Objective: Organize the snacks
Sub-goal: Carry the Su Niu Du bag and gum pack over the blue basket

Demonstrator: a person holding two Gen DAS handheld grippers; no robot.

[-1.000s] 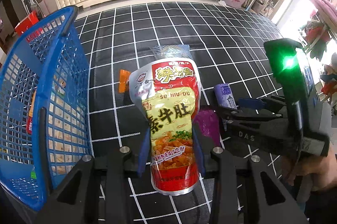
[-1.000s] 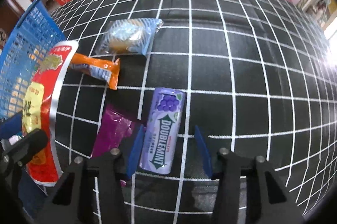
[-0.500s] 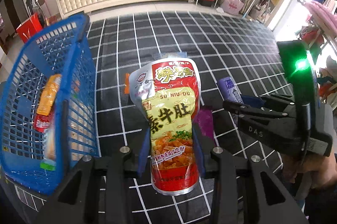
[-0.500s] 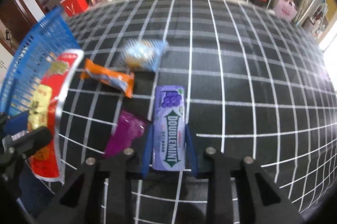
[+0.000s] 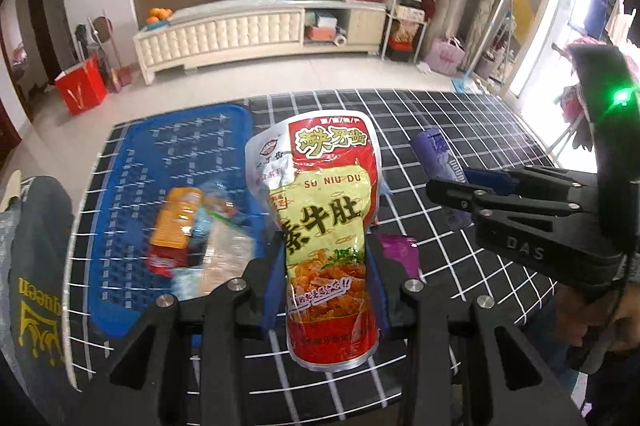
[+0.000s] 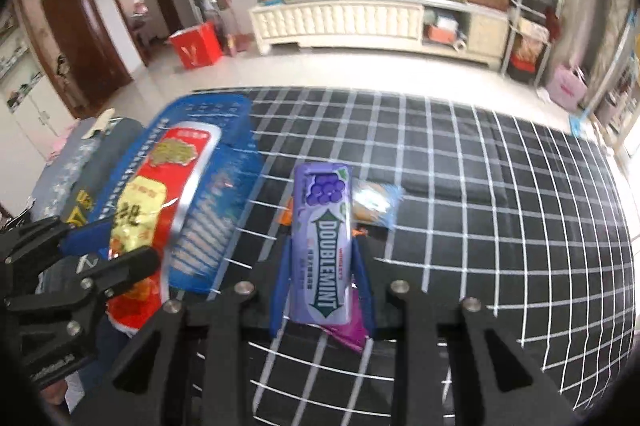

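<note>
Left gripper [image 5: 326, 266] pinches red pouch [image 5: 326, 209] — right gripper [image 6: 322, 290] pinches Doublemint pack [image 6: 323, 246].

We could not read the blurred packets [image 5: 196, 226] inside the blue basket [image 5: 132, 161]; the red pouch [image 5: 326, 226] hid its right wall.

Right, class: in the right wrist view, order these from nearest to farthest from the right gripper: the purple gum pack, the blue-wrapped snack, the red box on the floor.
1. Purple gum pack: clamped between the right gripper fingers.
2. Blue-wrapped snack: on the checked mat, just past the pack, slightly right.
3. Red box: on the floor beyond the mat, far left.
</note>
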